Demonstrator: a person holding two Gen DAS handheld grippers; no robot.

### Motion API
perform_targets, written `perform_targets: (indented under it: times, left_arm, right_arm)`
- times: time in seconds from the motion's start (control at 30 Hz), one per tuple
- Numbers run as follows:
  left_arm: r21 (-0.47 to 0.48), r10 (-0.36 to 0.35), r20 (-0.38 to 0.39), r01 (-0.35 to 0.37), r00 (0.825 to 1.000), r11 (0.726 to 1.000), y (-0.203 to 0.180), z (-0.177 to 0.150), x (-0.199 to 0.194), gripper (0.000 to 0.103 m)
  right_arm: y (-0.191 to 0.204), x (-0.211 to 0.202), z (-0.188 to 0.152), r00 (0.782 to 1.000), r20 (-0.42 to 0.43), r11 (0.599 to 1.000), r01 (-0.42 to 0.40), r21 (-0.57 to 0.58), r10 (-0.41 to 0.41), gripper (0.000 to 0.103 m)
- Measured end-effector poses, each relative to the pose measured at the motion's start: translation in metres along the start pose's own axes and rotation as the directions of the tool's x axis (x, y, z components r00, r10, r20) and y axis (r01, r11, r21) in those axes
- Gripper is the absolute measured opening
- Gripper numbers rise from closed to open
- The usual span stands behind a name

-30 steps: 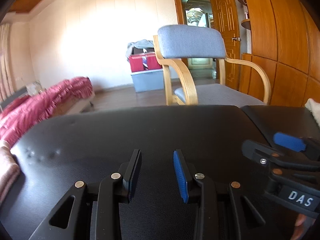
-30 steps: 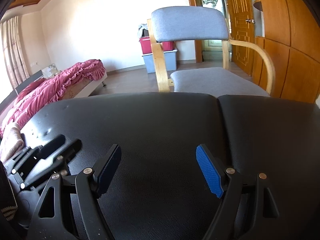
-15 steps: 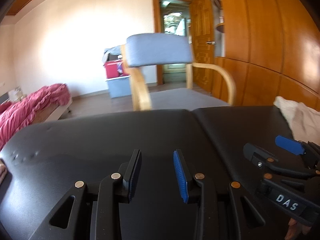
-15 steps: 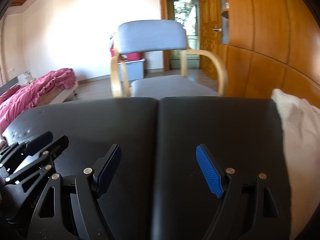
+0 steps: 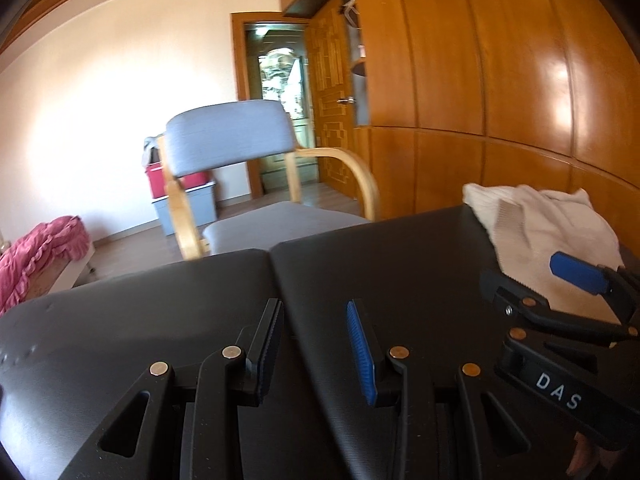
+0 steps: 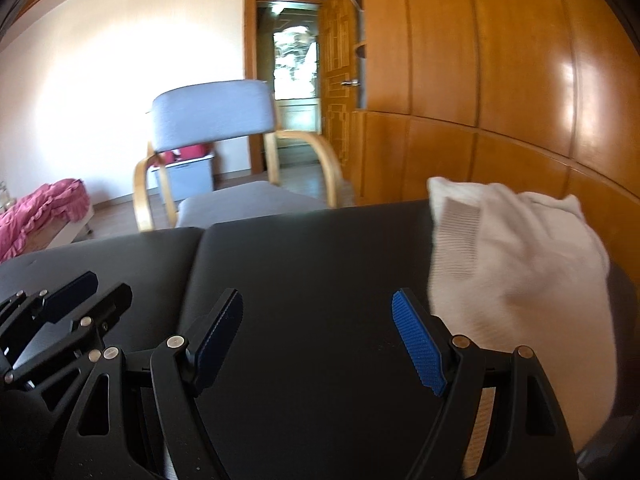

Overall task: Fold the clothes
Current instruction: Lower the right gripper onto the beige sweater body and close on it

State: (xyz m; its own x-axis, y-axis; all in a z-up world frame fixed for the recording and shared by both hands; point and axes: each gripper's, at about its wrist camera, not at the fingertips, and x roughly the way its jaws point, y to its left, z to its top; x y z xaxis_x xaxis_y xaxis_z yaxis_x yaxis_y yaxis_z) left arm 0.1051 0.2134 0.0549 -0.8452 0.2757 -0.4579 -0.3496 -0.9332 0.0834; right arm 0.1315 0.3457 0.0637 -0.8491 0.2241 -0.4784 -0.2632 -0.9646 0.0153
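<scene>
White knit garment, rumpled, with a ribbed band showing, lies in a heap at the right end of the padded black worktop, by its far corner in front of the orange wood-panel wardrobe. It's not flat and no crease lines are visible; whether it's loosely bunched or half-folded can't be told, since motion blur smears the right wrist view.

Left tongs: narrow gap, nothing between the pads, hovering over bare worktop near the centre seam. Right tongs: spread wide, empty; the blue pad sits just beside the garment's near edge, and contact can't be confirmed.

Risks from here:
- Garment sits near the worktop's corner. A sideways nudge or a pull from one point could drag it over the edge.
- Thick knit heap: a pinch may catch several layers at once, so it lifts as a lump instead of opening.
- Slick padded surface: cloth could slide under the pads rather than get gripped.
- Two tongs close together; the left one shows in the right view's lower left, so a clash is possible if both go for the same edge.

Containers: red tub stacked on grey-blue plastic storage box on the floor behind the grey-cushioned bentwood armchair; something lies on top, contents unreadable.
</scene>
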Motion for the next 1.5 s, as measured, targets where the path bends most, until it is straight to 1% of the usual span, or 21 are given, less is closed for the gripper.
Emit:
perform_targets:
  times: [0.3,0.33,0.37,0.5,0.63,0.77,1.1,1.27,1.5]
  left_arm:
    - [0.060,-0.076,-0.010,0.076,0.997,0.995,-0.049,0.006,0.003,0.033]
    - [0.066,-0.082,-0.013,0.082,0.997,0.994,-0.052,0.005,0.003,0.033]
    - [0.071,-0.087,-0.016,0.087,0.996,0.994,-0.054,0.003,0.003,0.033]
    - [0.089,-0.089,-0.051,0.093,0.995,0.992,-0.064,0.000,0.013,0.033]
    - [0.087,-0.084,-0.074,0.090,0.994,0.992,-0.064,-0.003,0.022,0.033]
    - [0.078,-0.086,-0.080,0.092,0.993,0.993,-0.064,-0.003,0.026,0.033]
    - [0.079,-0.094,-0.111,0.103,0.989,0.991,-0.065,-0.005,0.035,0.033]
    - [0.091,-0.080,-0.151,0.094,0.985,0.991,-0.064,-0.010,0.047,0.033]
    - [0.081,-0.071,-0.190,0.088,0.979,0.993,-0.059,-0.014,0.061,0.033]
  right_arm:
    - [-0.044,-0.012,-0.005,0.995,0.013,0.995,0.095,0.030,-0.095,0.081]
    - [-0.047,-0.013,-0.007,0.995,0.018,0.994,0.099,0.036,-0.100,0.085]
    - [-0.051,-0.014,-0.008,0.994,0.022,0.994,0.103,0.043,-0.104,0.086]
    - [-0.063,-0.012,-0.013,0.991,0.019,0.989,0.127,0.073,-0.129,0.087]
    - [-0.071,-0.006,-0.017,0.990,-0.012,0.984,0.144,0.101,-0.143,0.087]
    - [-0.077,0.000,-0.022,0.986,-0.033,0.979,0.166,0.115,-0.163,0.087]
    - [-0.093,0.000,-0.020,0.973,-0.025,0.965,0.229,0.130,-0.228,0.087]
    - [-0.116,0.012,-0.016,0.971,-0.079,0.960,0.236,0.148,-0.227,0.087]
    - [-0.139,0.031,-0.008,0.946,-0.146,0.949,0.304,0.089,-0.289,0.087]
